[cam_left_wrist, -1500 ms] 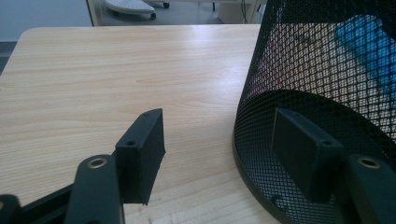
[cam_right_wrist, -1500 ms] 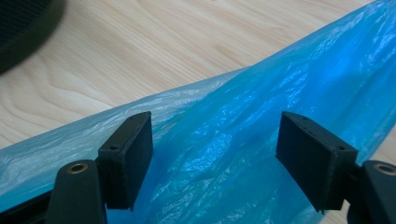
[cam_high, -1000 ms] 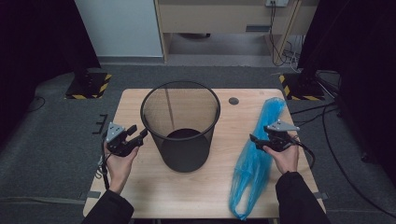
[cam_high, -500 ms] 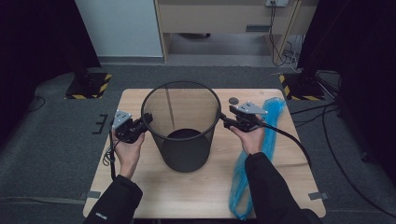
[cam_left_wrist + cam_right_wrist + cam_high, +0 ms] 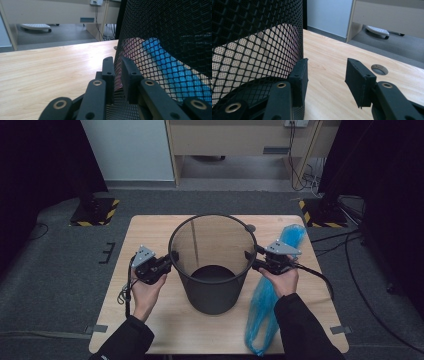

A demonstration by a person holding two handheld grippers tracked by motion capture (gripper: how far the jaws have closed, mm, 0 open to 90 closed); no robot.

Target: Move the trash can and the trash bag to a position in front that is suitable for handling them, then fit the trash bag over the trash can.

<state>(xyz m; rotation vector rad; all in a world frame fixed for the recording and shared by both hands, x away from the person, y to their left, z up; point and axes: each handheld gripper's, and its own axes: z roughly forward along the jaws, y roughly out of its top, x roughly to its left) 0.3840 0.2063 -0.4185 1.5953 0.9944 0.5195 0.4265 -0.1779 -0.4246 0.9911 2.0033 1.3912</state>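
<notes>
A pale wooden worktop [image 5: 160, 320] carries a black mesh bin [image 5: 212, 265] at its middle and a blue plastic bag [image 5: 262, 312] beside it.

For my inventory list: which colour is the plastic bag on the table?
Blue; the bag shows best in the high view.

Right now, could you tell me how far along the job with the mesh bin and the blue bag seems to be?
Early. Done: both grippers have reached the mesh bin, one at each side of its rim. In hand: the left gripper has its jaws closed on the mesh wall; the right gripper stands open with one jaw against the bin. Left: the blue bag lies flat on the table beside the bin, untouched.
</notes>
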